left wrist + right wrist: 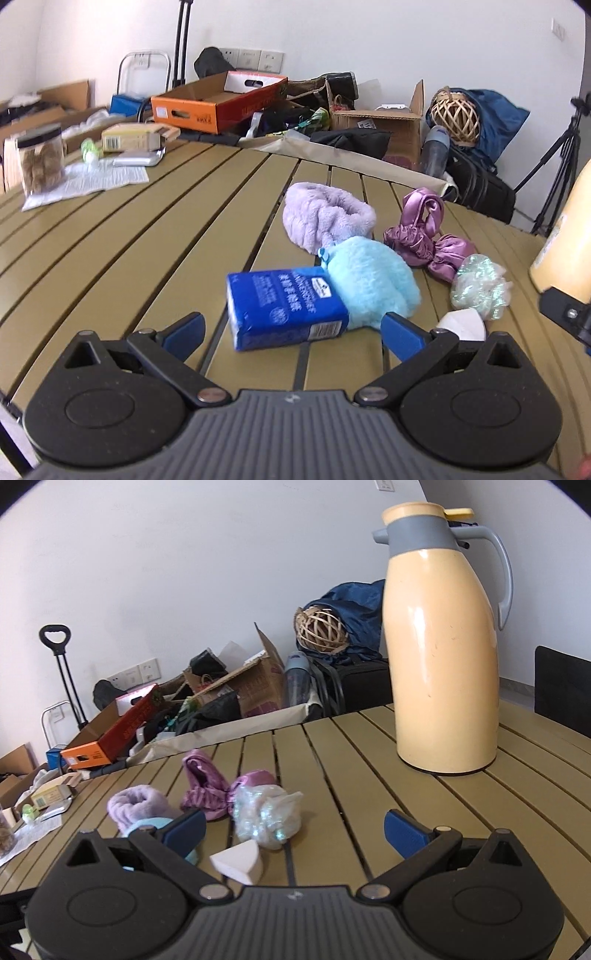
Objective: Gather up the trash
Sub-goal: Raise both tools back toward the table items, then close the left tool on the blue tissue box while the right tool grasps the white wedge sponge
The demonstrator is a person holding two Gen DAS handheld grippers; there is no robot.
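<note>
While both grippers are hanging low over the slatted table [147, 236], the left gripper [291, 328] is spreading its blue-padded fingers wide on either side of a blue tissue pack [286, 308], gripping nothing. The pack is lying flat on the slats just ahead of the jaws, its far right corner pressing against a fluffy turquoise pouf [371, 286], and neither pad appears to be touching it yet.

The right gripper [295, 829] is likewise standing wide open and empty. A white wedge-shaped sponge [240, 860] is lying between its fingers, nearer the left one, with a crumpled iridescent wrapper [267, 816] just beyond it. A tall yellow thermos jug [443, 646] is standing well apart to the right.

Judging by this, the work is sitting at the approach stage, with nothing collected so far. Which pieces count as trash is a guess; the wrapper and the sponge look likeliest, the lilac headband [325, 216] and satin scrunchies [424, 236] less so.

The pack's long axis is running left to right across the left jaws, tilting slightly so that its right end is pointing away toward the pouf. Closing as they stand, the fingers would be taking it end to end, so the next move probably calls for turning the wrist to meet the narrower sides, then easing forward without nudging the pouf.
</note>
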